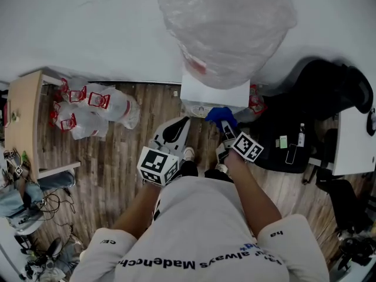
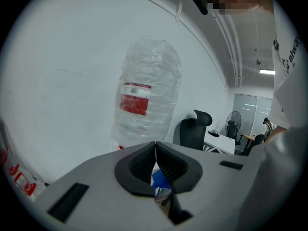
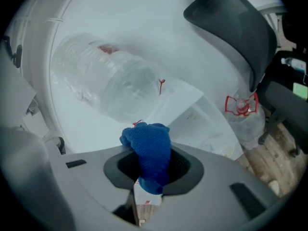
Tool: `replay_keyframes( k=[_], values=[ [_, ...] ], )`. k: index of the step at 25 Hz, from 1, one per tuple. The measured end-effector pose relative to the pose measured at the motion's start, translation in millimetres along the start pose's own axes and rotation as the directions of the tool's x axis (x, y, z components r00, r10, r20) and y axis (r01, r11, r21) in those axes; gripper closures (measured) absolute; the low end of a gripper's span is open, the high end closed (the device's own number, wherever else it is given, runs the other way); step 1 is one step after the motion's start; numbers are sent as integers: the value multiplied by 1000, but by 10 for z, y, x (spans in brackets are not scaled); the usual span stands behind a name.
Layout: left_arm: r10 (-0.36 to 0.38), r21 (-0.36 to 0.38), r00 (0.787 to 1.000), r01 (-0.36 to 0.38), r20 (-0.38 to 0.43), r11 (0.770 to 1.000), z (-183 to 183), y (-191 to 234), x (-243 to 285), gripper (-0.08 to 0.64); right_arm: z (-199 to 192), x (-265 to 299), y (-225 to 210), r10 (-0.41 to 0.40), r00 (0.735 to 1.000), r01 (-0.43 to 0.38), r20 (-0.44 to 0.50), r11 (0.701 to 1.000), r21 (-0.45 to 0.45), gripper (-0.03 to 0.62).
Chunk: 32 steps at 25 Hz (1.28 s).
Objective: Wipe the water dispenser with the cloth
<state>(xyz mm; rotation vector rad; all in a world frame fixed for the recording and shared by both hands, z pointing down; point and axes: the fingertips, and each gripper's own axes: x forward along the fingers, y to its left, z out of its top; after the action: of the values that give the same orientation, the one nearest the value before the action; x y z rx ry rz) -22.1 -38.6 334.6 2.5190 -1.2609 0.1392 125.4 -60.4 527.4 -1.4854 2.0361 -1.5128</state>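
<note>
**Head view.** My right gripper (image 1: 224, 125) holds the blue cloth (image 1: 221, 116) against the front edge of the white water dispenser (image 1: 214, 91), below its plastic-wrapped bottle (image 1: 226, 25). My left gripper (image 1: 182, 122) hangs just beside it, over the wooden floor (image 1: 117, 163). Printed plastic bags (image 1: 94, 107) lie to the left.

**Left gripper view.** My left gripper (image 2: 155, 150) has its jaws closed tip to tip with nothing between them. The bottle (image 2: 147, 97) rises beyond against the white wall, with a black office chair (image 2: 195, 129) to its right.

**Right gripper view.** My right gripper (image 3: 152, 165) has its jaws clamped on the cloth (image 3: 148, 141), which bunches above them. The dispenser (image 3: 192, 109) and bottle (image 3: 106, 88) lie directly ahead.
</note>
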Motion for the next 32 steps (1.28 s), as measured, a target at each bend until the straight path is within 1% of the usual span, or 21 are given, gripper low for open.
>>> replay_keyframes(
  k=[7,10,13,16,21,28,32],
  values=[
    [37,-3,999,-37,-3,999,-20,211,-167,539,-508,418,346,57,994,-55,-98,998,22,492],
    [56,-6,998,-56,-12,998,-53,334,-262,538,-707,643,449,60,988,-58,-139,998,22,492],
    [73,-7,997,-73,-22,997,-71,449,-354,540,-902,869,491,36,982,-33,-185,999,17,492],
    [88,-7,996,-88,-31,996,-88,543,-433,540,-1071,1083,510,20,976,-14,-219,999,30,492],
    [104,-8,994,-105,-44,994,-109,695,-520,539,-1268,1419,431,-23,965,37,-260,998,52,492],
    [125,-13,990,-126,-68,992,-169,863,-628,539,-1292,1680,180,-97,956,111,-277,993,32,494],
    [124,-10,990,-125,-72,992,-168,884,-594,540,-1263,1733,136,-105,950,117,-292,993,25,493]
  ],
)
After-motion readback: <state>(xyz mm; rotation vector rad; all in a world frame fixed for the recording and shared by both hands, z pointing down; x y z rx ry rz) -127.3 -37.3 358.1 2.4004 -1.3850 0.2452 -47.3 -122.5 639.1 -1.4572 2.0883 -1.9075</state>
